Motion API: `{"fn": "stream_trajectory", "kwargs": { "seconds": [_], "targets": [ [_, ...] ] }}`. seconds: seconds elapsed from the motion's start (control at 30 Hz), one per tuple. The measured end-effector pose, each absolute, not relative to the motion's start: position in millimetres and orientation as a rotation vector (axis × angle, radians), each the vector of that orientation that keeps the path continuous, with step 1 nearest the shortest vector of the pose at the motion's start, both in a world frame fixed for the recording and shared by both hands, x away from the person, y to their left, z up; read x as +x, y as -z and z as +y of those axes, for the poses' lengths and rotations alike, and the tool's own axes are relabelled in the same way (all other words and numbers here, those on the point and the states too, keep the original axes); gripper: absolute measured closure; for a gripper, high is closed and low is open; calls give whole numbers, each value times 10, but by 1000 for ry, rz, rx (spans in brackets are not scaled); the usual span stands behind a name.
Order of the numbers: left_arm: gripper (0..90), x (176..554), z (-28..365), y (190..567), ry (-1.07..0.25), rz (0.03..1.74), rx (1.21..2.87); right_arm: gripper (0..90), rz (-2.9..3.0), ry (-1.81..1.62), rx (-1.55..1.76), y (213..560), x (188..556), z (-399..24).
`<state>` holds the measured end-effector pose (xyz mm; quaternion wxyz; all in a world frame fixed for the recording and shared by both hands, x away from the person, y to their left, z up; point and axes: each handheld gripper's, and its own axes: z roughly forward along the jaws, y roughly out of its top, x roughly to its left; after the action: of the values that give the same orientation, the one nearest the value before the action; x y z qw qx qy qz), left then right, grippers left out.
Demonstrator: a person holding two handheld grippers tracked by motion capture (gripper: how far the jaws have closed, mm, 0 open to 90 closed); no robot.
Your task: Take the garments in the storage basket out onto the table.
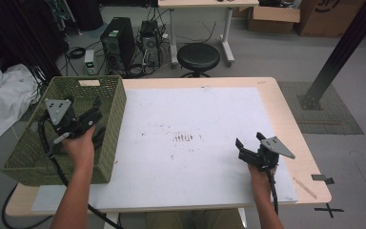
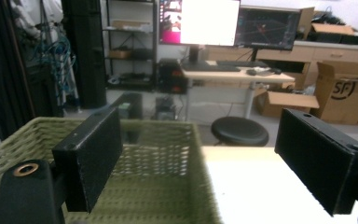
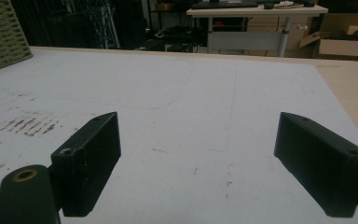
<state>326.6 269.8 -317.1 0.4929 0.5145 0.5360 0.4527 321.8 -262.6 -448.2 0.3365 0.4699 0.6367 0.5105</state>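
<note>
A green woven basket (image 1: 116, 125) stands on the table's left end, partly over the edge. My left gripper (image 1: 99, 117) hangs over the basket's right side, open, nothing between its jaws. In the left gripper view the gripper (image 2: 198, 158) looks across the basket's far wall (image 2: 163, 154), and what lies inside the basket is hidden. My right gripper (image 1: 249, 140) is held low over the right part of the white sheet (image 1: 195, 109), open and empty. In the right gripper view the gripper (image 3: 198, 154) faces bare white sheet (image 3: 191, 88).
Dark smudges (image 1: 183, 138) mark the sheet's middle. The tan table edge (image 1: 310, 162) runs just right of my right hand. Beyond the table stand a black stool (image 1: 198, 57), a computer tower (image 1: 118, 40) and a black slanted post (image 1: 343, 47).
</note>
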Motion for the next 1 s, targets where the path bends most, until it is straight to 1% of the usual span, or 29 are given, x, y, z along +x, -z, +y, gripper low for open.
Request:
{"fn": "stream_trajectory", "kwargs": {
  "seconds": [0.13, 0.43, 0.63, 0.73, 0.87, 0.9, 1.0],
  "targets": [
    [155, 3285, 2828, 3250, -1082, 1336, 1229, 144, 1662, -1328, 1226, 4482, 3220, -2624],
    [156, 3366, 3069, 3425, -1058, 1481, 1233, 144, 1648, -1340, 1229, 4484, 3213, -2635],
    [156, 3460, 3152, 3477, -1039, 1609, 1293, 144, 1648, -1339, 1227, 4484, 3211, -2632],
    [157, 3515, 3193, 3524, -1008, 1676, 1317, 144, 1648, -1338, 1227, 4484, 3212, -2631],
    [157, 3618, 3260, 3618, -909, 1810, 1359, 144, 1652, -1335, 1227, 4483, 3216, -2631],
    [157, 3637, 3273, 3636, -886, 1826, 1366, 144, 1651, -1334, 1227, 4483, 3215, -2630],
    [158, 3683, 3282, 3674, -873, 1856, 1381, 144, 1651, -1334, 1228, 4483, 3217, -2631]
  ]
}}
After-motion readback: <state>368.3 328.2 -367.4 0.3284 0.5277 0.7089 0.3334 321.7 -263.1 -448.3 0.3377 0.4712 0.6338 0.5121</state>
